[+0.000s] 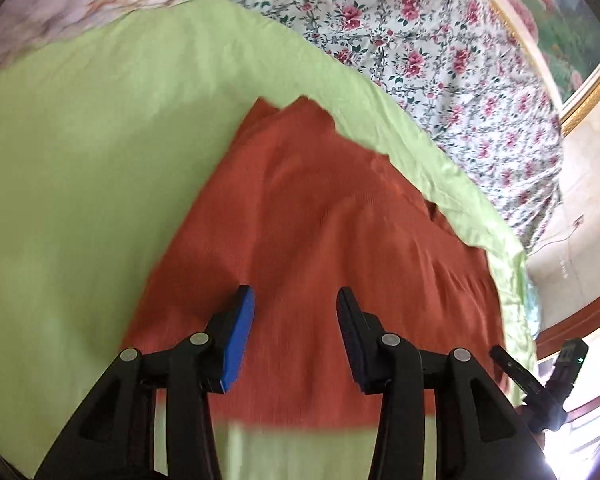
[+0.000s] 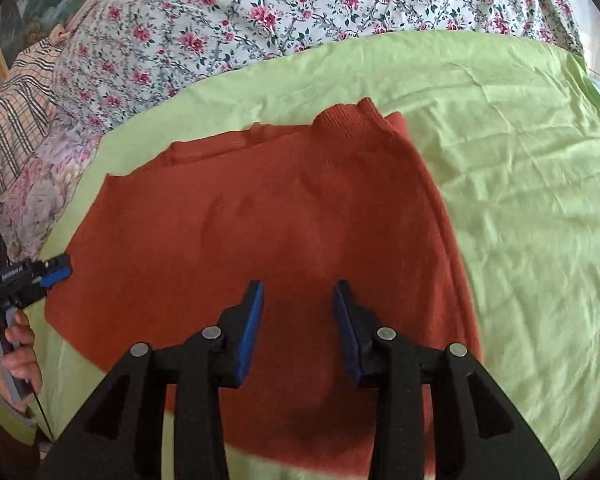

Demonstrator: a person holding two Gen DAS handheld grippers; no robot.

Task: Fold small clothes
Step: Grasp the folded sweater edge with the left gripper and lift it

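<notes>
A rust-orange knitted sweater (image 1: 320, 220) lies flat on a light green sheet (image 1: 80, 160). In the right wrist view the sweater (image 2: 240, 220) shows its ribbed collar (image 2: 356, 120) at the far end and a sleeve folded across its upper left. My left gripper (image 1: 295, 290) hovers over the sweater's near part, jaws apart, nothing between the blue pads. My right gripper (image 2: 298, 283) hangs over the near middle of the sweater, also open and empty. The left gripper (image 2: 58, 268) appears at the sweater's left edge, held by a hand (image 2: 16, 344). The right gripper (image 1: 536, 350) shows at the lower right.
The green sheet (image 2: 520, 180) covers a bed with floral bedding (image 2: 260, 20) behind it. A plaid cloth (image 2: 12, 120) and a faded floral pillow (image 2: 40, 196) lie at the left. The bed's right edge drops to a pale floor (image 1: 580, 200), below a framed picture (image 1: 572, 20).
</notes>
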